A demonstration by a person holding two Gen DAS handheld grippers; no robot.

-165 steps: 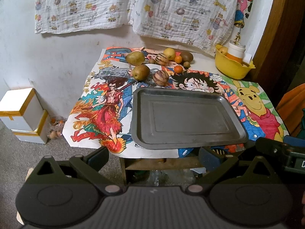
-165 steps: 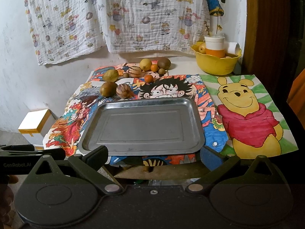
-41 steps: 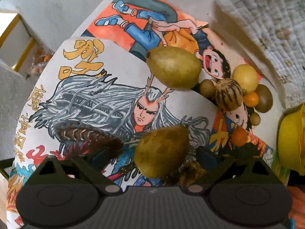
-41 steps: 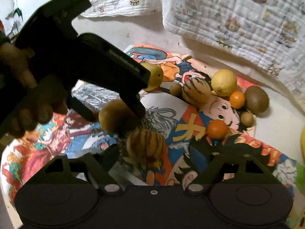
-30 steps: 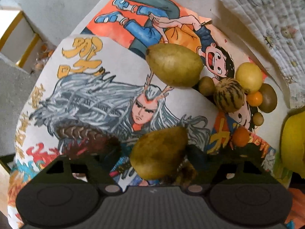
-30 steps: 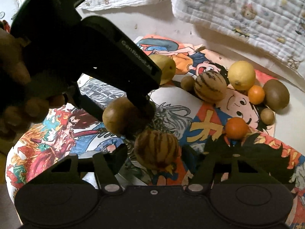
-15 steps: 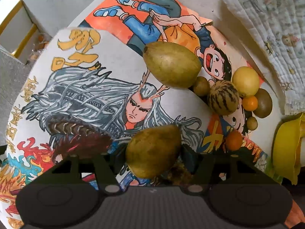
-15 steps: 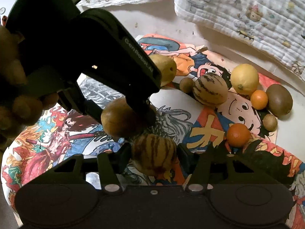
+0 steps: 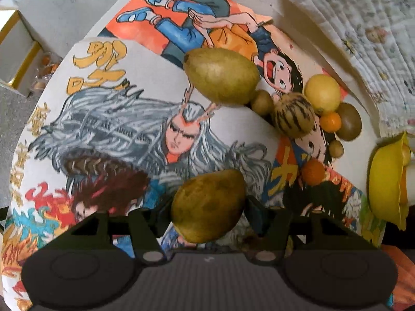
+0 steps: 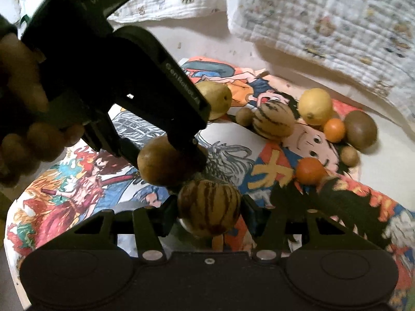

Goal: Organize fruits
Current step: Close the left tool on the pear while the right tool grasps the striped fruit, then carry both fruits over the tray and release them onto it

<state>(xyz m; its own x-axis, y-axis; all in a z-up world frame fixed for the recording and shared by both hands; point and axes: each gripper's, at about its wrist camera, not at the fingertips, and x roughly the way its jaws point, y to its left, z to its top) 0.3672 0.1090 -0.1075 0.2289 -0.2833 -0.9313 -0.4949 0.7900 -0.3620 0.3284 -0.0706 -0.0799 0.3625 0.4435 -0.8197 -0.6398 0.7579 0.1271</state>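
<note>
Your left gripper (image 9: 207, 207), low in the frame, is closing on the pear (image 9: 208, 204), whose long side lies across it. Your right gripper (image 10: 208, 207) holds the striped fruit (image 10: 209, 206) at bottom middle.

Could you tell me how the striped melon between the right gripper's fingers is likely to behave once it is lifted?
The striped melon looks round and smooth, so it may twist or slip between the right gripper pads. It seems rigid, probably holding shape. Set down, it would likely roll.
</note>
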